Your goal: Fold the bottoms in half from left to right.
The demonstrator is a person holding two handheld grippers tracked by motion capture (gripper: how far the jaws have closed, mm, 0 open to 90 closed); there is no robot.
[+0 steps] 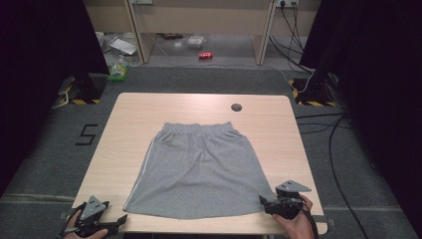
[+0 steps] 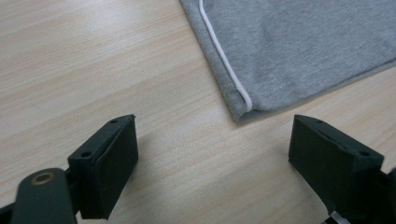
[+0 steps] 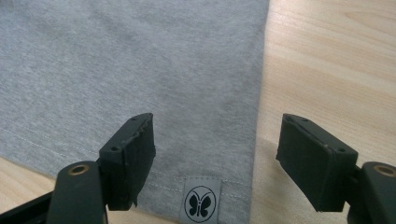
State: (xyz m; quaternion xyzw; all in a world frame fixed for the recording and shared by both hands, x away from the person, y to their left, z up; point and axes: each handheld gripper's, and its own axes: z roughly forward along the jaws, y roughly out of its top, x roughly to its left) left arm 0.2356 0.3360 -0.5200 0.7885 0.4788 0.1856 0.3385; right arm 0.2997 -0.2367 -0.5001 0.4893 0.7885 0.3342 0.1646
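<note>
A grey skirt (image 1: 199, 169) with an elastic waistband lies flat on the wooden table (image 1: 139, 112), waistband at the far side, hem near me. A white stripe (image 2: 224, 60) runs down its left seam. My left gripper (image 1: 117, 221) stands open at the table's near left edge, just short of the skirt's near left hem corner (image 2: 240, 112). My right gripper (image 1: 263, 203) is open over the near right hem corner, where a small grey label with a butterfly (image 3: 201, 203) lies between its jaws. The skirt (image 3: 126, 70) is beneath them, not pinched.
A dark round grommet (image 1: 237, 107) sits in the table's far right part. Beyond the table, the floor holds a red can (image 1: 205, 56), a green packet (image 1: 118, 73), cables (image 1: 318, 124) and black stand bases. Dark curtains flank both sides.
</note>
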